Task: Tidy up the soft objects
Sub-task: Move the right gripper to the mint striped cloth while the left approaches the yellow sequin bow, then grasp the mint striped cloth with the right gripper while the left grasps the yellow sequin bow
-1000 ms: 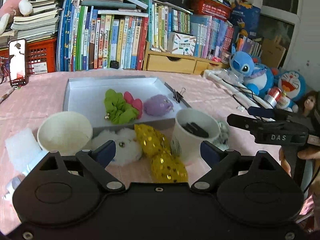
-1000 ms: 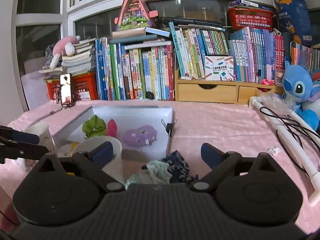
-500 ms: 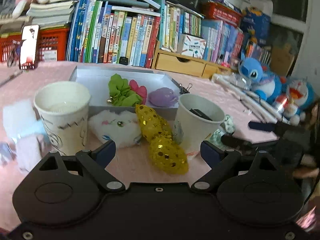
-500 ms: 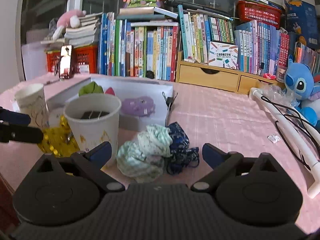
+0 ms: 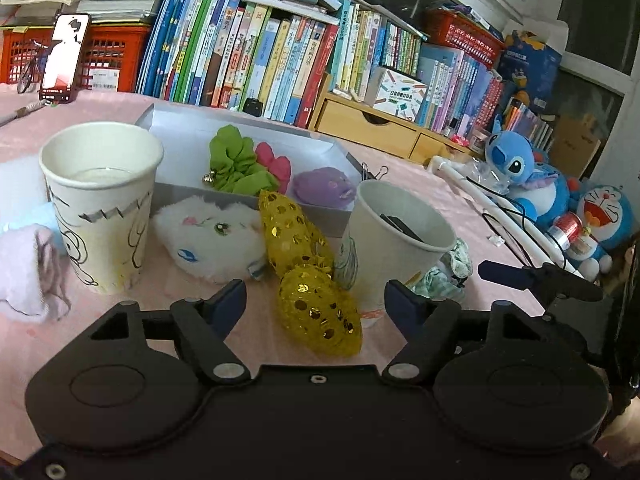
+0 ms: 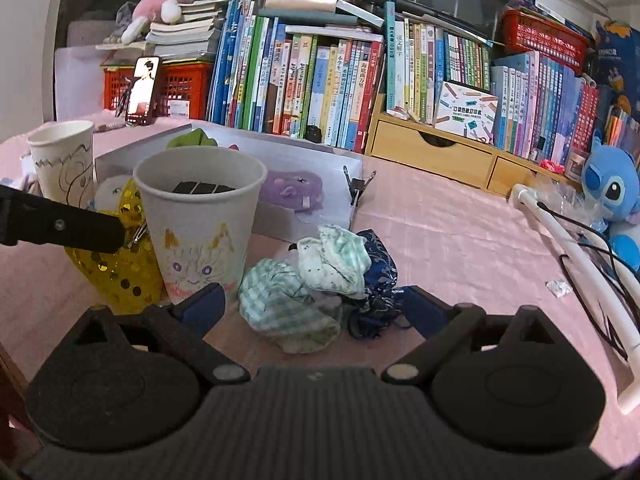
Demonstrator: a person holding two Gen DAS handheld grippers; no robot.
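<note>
Two parted grippers, left (image 5: 316, 304) just narrowed, right (image 6: 314, 308), are lowered over the yellow sequinned pouch (image 5: 312, 280) and crumpled checked cloths (image 6: 304, 284), seemingly untouched; closing is needed next.

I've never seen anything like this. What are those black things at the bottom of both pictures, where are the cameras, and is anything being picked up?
There is no robot here: a person holds a two-fingered grabbing tool in each hand, and each tool carries a wide-angle camera looking forward along its fingers. The black shapes are those tools. The left gripper has a yellow sequined pouch between its jaws; they have just been closing, but the pads are not pressing on it. The right gripper is open around a bundle of green checked cloth beside a dark blue one. On the pink tablecloth stand two paper cups, a white plush toy, and a grey tray holding a green scrunchie and a purple plush. Nothing is held.
</note>
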